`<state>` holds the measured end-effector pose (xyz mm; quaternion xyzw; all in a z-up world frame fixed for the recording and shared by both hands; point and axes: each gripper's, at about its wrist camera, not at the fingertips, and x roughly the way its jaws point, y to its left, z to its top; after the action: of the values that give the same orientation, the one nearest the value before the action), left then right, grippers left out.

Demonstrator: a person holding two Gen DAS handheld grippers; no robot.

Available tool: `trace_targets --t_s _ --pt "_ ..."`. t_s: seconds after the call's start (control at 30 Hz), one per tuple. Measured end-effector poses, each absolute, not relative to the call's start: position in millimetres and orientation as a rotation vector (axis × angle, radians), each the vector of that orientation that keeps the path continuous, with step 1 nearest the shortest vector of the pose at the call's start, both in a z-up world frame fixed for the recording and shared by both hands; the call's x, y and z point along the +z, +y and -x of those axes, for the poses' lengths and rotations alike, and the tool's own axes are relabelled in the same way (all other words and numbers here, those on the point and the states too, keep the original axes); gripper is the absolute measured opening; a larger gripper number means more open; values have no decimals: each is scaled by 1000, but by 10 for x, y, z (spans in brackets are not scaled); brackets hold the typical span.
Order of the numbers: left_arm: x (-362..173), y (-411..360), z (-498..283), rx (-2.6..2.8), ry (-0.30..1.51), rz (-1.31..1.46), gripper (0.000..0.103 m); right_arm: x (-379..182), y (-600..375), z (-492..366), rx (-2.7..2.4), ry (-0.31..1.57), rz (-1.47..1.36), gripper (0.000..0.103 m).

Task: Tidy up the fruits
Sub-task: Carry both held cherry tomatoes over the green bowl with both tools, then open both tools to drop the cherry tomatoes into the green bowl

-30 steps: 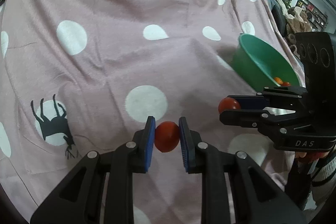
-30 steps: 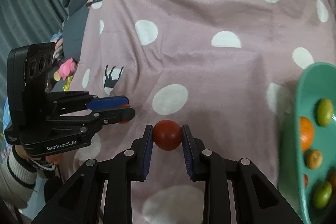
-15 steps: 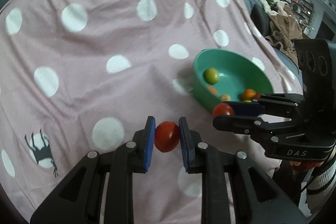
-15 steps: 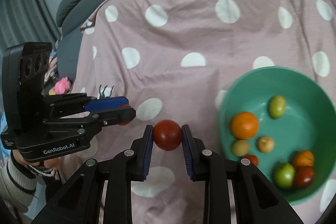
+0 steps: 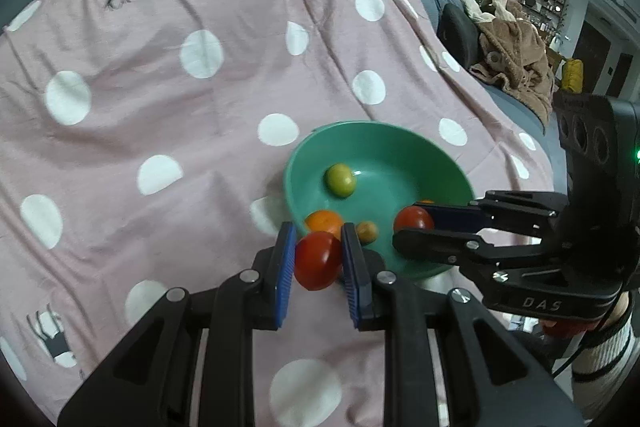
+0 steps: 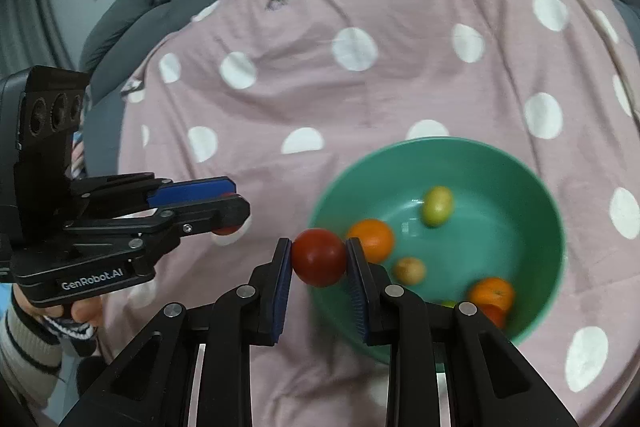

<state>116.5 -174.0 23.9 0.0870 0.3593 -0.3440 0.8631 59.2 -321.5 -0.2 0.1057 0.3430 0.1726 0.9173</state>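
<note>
A green bowl sits on the pink polka-dot blanket and holds several small fruits, among them an orange and a green fruit. My left gripper is shut on a red tomato just above the bowl's near left rim. My right gripper is shut on another red tomato at the bowl's left rim; it also shows in the left wrist view over the bowl's right side. The left gripper also shows in the right wrist view, left of the bowl.
The pink blanket covers a grey sofa, whose back rises behind. A brown plush blanket lies at the far right. The blanket is wrinkled around the bowl.
Both grippers, each still holding its tomato, have risen and moved toward the bowl. The bowl now lies directly ahead of both, with the tomatoes at its rim.
</note>
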Motion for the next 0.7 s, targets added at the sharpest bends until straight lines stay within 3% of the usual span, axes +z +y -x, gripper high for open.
trace_targets --t_s 0.23,0.3,0.33,0.37,0.43,0.47,0.6,0.7 --pt "64 -2304 -1417 -731 811 -202 26 -168 -3560 -782 165 778 -204 30" --pt "54 -2397 -1463 -720 819 -208 39 -198 -3661 -834 121 802 -211 31" --pt "62 -2433 -1471 -708 825 -214 57 -198 -3701 -842 107 809 -210 34" --pt "79 -2464 -1484 -700 831 -216 63 -187 -3735 -841 93 814 -206 39" --pt "166 -2501 -1488 -701 833 -211 67 -155 -3783 -831 66 819 -194 41" --pt "205 -2507 -1488 -690 842 -215 77 -134 -3800 -821 57 825 -190 41" --pt "466 -2475 -1434 -632 852 -239 99 100 -3806 -786 55 856 -153 42" --pt "714 -2392 -1392 -586 865 -246 102 419 -3770 -743 71 873 -101 43"
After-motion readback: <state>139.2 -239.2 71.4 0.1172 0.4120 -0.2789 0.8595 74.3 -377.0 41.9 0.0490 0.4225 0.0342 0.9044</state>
